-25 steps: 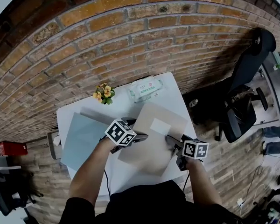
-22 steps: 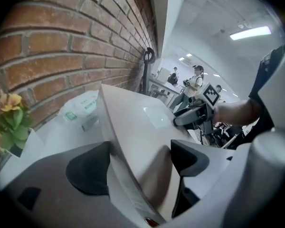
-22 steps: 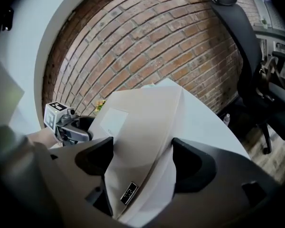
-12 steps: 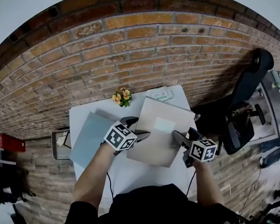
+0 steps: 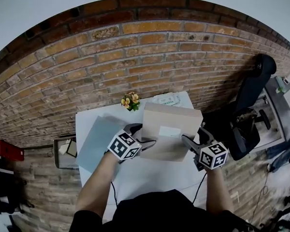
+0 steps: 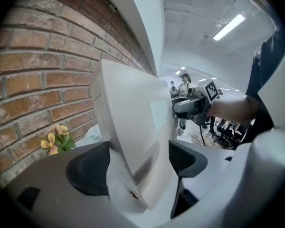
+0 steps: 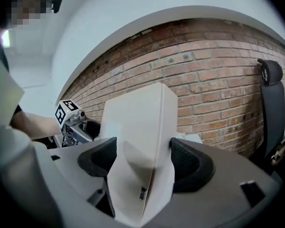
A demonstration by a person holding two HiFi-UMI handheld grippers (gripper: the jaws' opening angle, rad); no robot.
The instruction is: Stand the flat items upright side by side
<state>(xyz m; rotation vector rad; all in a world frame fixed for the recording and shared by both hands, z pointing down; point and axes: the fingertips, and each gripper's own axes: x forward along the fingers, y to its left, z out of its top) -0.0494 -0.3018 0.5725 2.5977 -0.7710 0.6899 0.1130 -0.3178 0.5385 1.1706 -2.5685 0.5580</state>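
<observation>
Two claws clamp the box (image 5: 170, 127), left claw (image 6: 138, 163) just easing, right claw (image 7: 143, 164) just tightening. I have raised it from flat to near upright over the surface (image 5: 145, 175).

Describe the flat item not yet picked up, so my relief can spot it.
Find the white table against the brick wall. On its left half lies a blue-grey board. Unlike the tan box raised beside it, it lies flat, and it carries no white label.
</observation>
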